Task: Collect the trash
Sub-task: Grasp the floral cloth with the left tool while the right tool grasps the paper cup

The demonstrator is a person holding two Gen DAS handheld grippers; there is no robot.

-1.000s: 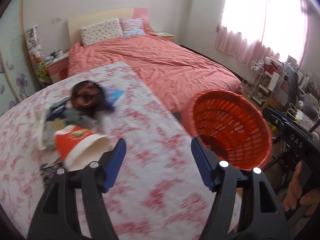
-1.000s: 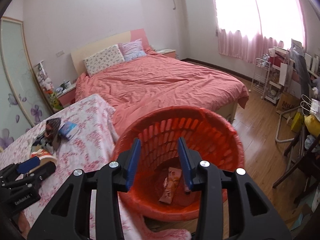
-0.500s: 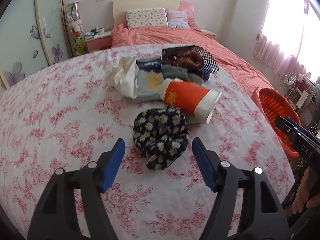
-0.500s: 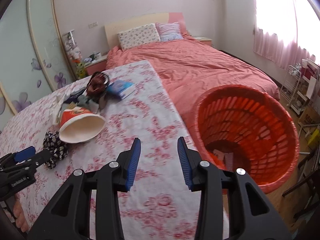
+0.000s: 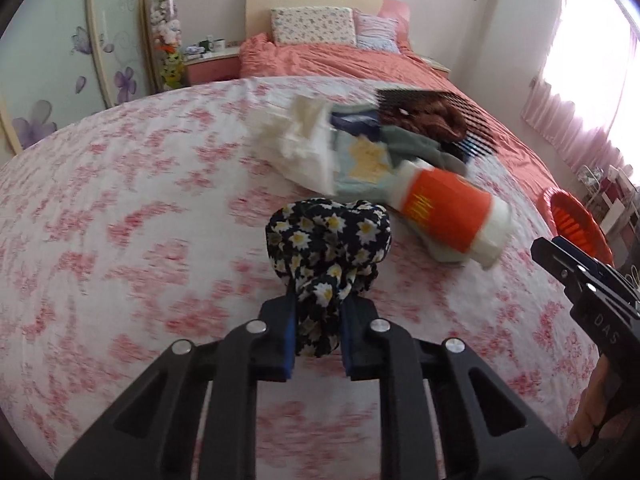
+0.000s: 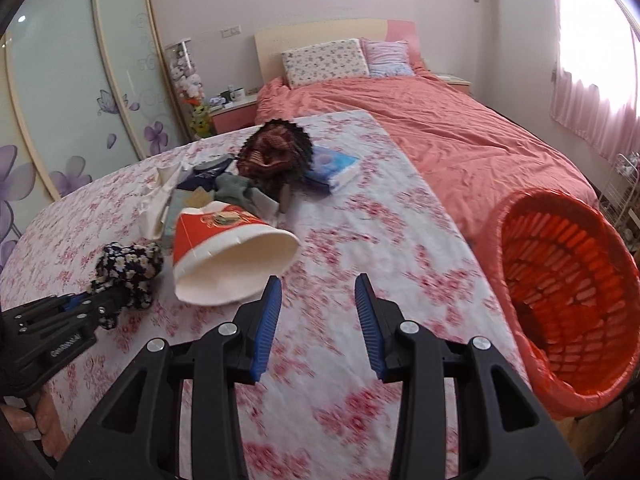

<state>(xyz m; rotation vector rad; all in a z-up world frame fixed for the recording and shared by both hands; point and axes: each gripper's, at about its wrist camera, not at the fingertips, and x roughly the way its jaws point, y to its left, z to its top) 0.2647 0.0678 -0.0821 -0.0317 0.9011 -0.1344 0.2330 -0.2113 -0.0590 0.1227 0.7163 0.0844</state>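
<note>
My left gripper (image 5: 318, 312) is shut on a black scrunchie with white daisies (image 5: 328, 240), also seen from the right wrist view (image 6: 128, 268). A red and white paper cup (image 5: 452, 216) lies on its side just beyond it on the floral cloth (image 5: 120, 220). My right gripper (image 6: 318, 296) is open and empty, its left finger close to the cup's mouth (image 6: 236, 264). The orange basket (image 6: 568, 304) stands to the right, off the table edge.
Behind the cup lies a heap: crumpled white paper (image 5: 300, 148), blue and grey wrappers (image 5: 368, 160), a brown checked bag (image 6: 276, 156) and a blue tissue pack (image 6: 332, 164). A pink bed (image 6: 460, 132) lies beyond; a wardrobe (image 6: 72, 80) stands left.
My left gripper has moved forward and closed on the daisy scrunchie. My right gripper has swung further left from the basket toward the cup and has opened wider.
</note>
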